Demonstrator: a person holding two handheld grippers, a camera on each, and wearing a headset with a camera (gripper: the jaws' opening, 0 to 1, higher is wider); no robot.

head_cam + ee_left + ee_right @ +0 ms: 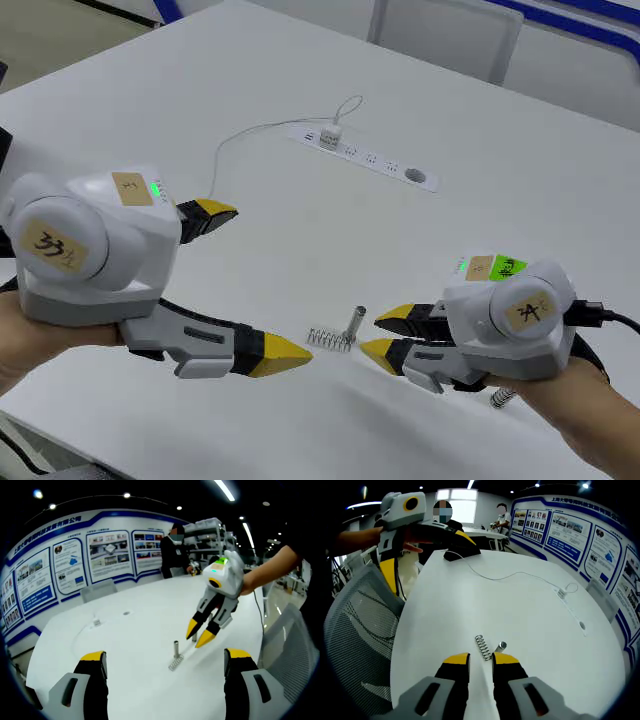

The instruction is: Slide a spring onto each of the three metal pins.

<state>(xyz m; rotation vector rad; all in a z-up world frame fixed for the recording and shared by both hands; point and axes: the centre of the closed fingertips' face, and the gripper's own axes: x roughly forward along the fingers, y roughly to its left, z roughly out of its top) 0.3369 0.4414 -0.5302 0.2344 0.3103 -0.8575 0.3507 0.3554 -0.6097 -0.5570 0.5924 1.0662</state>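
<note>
At left, the left gripper (262, 280) is held with jaws spread wide, empty. A spring (330, 338) is laid flat on the white table (300, 230), just beside an upright metal pin (356, 322). The right gripper (378, 333) is held close by, jaws narrowly parted, empty.

Spring (328, 338) lies beside upright pin (357, 322) on table (300, 230)

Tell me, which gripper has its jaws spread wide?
The left gripper: its jaws stand far apart, while the right gripper shows only a narrow gap.
</note>
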